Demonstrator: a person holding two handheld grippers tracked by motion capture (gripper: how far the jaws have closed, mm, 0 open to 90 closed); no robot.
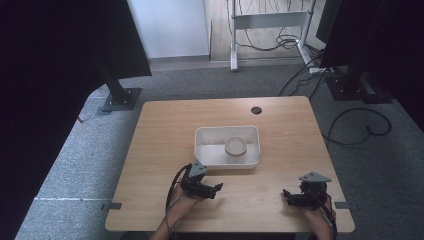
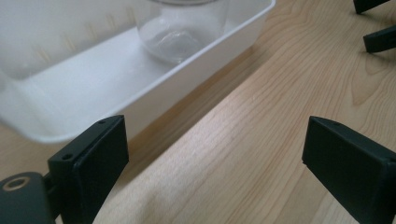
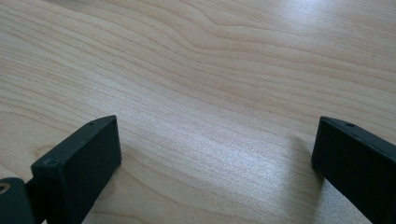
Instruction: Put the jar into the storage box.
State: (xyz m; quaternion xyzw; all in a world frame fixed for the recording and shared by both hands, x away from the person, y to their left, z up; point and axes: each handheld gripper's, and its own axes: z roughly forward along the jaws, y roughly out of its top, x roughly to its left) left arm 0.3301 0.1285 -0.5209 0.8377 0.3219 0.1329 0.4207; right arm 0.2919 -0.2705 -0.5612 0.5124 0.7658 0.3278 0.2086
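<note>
Left gripper (image 1: 218,189) wide, empty, just beside tray (image 1: 202,148) holding jar (image 1: 235,149). Right gripper (image 1: 285,194) wide, empty, over table (image 1: 165,130).

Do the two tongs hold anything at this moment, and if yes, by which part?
Nothing is held. The left tongs and the right tongs are both open over the bare table. The jar stands untouched in the white tray.

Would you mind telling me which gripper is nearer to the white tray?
The left. The left gripper sits just in front of the white tray, near its front left corner; the right gripper rests farther off, toward the table's right edge.
</note>
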